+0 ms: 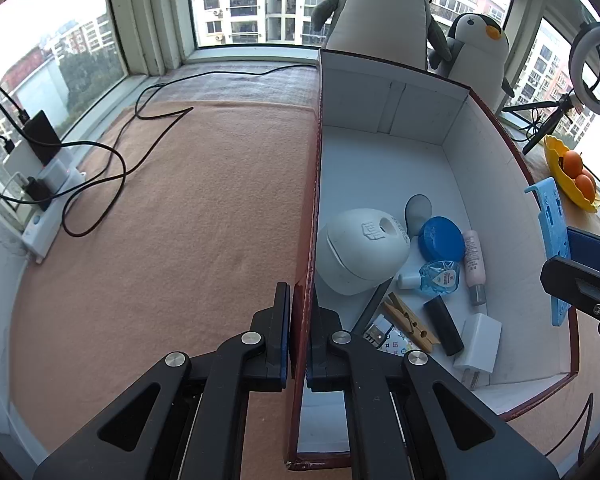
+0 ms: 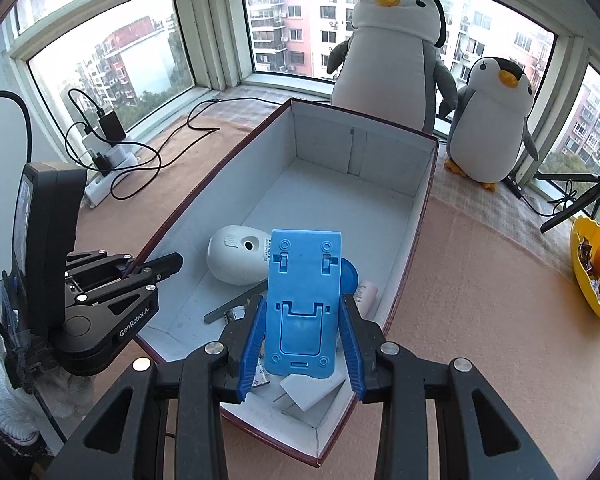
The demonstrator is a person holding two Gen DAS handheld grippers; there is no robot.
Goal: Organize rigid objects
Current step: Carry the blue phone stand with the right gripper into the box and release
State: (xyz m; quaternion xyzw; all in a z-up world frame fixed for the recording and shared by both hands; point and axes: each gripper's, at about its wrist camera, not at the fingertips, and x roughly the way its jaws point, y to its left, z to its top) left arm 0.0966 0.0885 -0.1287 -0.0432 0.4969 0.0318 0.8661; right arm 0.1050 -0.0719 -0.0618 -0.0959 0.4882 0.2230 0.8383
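A white-lined box with dark red outer walls (image 1: pixel 380 152) (image 2: pixel 360 148) sits on a brown mat. My left gripper (image 1: pixel 299 316) is shut on the box's left wall (image 1: pixel 303 320); it also shows in the right wrist view (image 2: pixel 140 270). My right gripper (image 2: pixel 302 340) is shut on a blue phone stand (image 2: pixel 302 300), held upright over the box's near end; the stand shows in the left wrist view (image 1: pixel 552 248). In the box lie a white rounded device (image 1: pixel 360 256) (image 2: pixel 236 254), a blue lid (image 1: pixel 440 238), an eye-drop bottle (image 1: pixel 436 278), a pink tube (image 1: pixel 473 262), a clothespin (image 1: pixel 410 326), a black cylinder (image 1: pixel 444 324) and a white charger (image 1: pixel 478 344).
Two plush penguins (image 2: pixel 396 48) (image 2: pixel 492 120) stand behind the box by the window. A power strip with chargers and black cables (image 1: pixel 48 196) (image 2: pixel 108 160) lies at the left. A yellow bowl of oranges (image 2: pixel 598 276) (image 1: pixel 572 172) and a tripod with ring light (image 1: pixel 552 116) stand at the right.
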